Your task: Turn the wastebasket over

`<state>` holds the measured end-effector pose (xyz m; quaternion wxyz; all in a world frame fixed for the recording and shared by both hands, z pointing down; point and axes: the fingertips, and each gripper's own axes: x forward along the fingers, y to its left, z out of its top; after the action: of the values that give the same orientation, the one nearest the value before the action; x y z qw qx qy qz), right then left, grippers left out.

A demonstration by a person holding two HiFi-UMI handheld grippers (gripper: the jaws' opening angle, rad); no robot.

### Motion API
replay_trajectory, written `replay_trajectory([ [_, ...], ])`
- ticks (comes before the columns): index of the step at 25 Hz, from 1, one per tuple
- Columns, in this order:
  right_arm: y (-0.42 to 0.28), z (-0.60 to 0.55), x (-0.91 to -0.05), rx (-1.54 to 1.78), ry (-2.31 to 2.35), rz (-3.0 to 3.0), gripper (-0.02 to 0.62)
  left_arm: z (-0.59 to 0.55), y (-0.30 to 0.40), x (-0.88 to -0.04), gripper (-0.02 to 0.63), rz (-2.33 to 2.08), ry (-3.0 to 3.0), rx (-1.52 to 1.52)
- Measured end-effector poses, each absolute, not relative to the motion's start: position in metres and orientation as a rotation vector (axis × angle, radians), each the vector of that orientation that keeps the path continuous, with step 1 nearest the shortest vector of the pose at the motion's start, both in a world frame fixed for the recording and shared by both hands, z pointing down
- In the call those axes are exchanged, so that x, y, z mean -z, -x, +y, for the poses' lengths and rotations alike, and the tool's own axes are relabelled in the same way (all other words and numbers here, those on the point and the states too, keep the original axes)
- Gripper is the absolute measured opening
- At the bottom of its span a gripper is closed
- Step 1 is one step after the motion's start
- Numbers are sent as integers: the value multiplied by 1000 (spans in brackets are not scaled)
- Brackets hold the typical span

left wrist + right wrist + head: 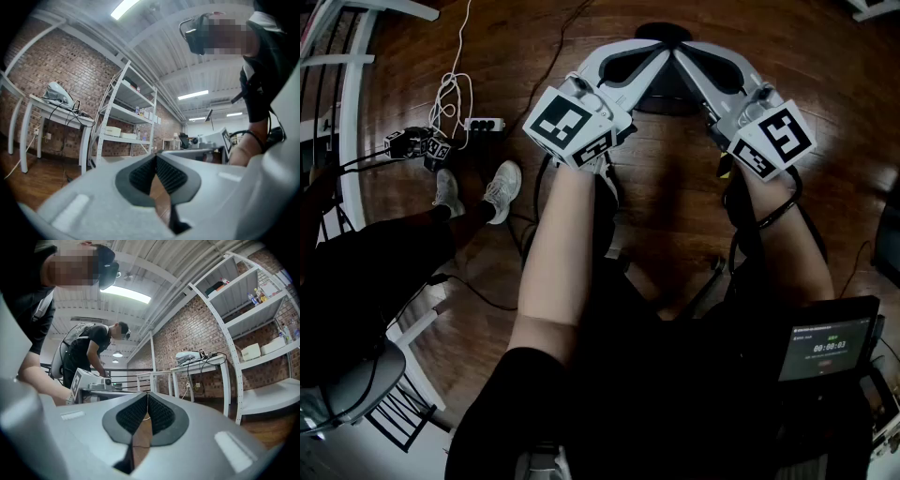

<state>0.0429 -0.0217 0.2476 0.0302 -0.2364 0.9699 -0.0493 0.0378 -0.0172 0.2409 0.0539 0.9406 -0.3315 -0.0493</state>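
Wastebasket (667,101), dark, contents unclear.

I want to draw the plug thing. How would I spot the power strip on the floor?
Find the wooden floor at the head view's upper left, beyond another person's white sneakers. The power strip lies there, a short pale bar with dark sockets. Unlike the black-and-white marker cubes beside it, it is plain, with a looped white cable next to it.
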Motion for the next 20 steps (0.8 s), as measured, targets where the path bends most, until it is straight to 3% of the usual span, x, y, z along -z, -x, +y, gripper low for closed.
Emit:
replay_trajectory([
  [20, -67, -136, -252, 147, 855, 2992, 11, -122, -34, -258, 2, -993, -2851, 91],
])
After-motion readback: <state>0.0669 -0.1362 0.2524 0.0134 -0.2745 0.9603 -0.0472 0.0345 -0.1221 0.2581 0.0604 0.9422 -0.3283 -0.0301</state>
